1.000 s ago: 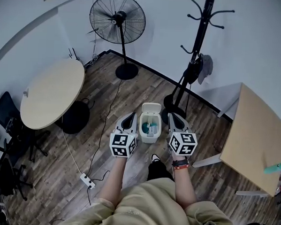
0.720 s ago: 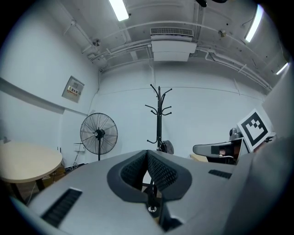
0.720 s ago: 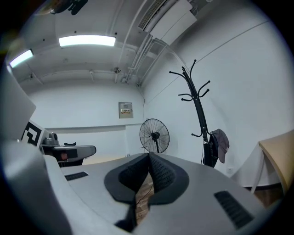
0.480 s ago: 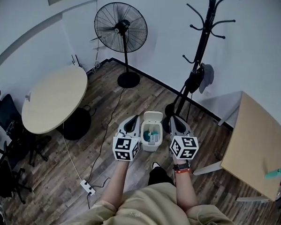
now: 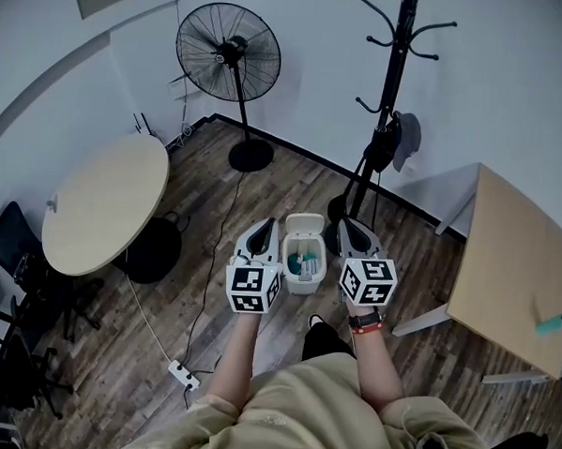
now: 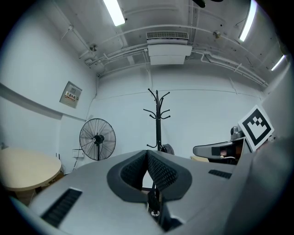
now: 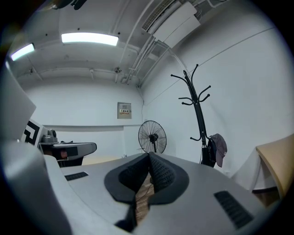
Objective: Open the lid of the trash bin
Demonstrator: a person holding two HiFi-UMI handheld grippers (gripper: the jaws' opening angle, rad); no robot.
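Observation:
A small white trash bin (image 5: 303, 257) stands on the wood floor in the head view, its lid (image 5: 304, 224) tipped up at the far side and teal contents showing inside. My left gripper (image 5: 263, 229) is held just left of the bin, shut with nothing in it. My right gripper (image 5: 347, 228) is held just right of the bin, also shut and holding nothing. Both point away from me, level, above the floor. In the left gripper view my left gripper (image 6: 147, 153) has its pads pressed together; the right gripper (image 7: 149, 157) shows the same. Neither gripper view shows the bin.
A black coat stand (image 5: 381, 111) with a grey cap rises behind the bin. A standing fan (image 5: 224, 56) is at the back left. A round table (image 5: 104, 200) sits left, a square table (image 5: 518, 269) right. A power strip (image 5: 183, 376) and cable lie on the floor.
The head view shifted slightly; both grippers stay beside the bin and have drifted a little. The bin lid is up in every frame.

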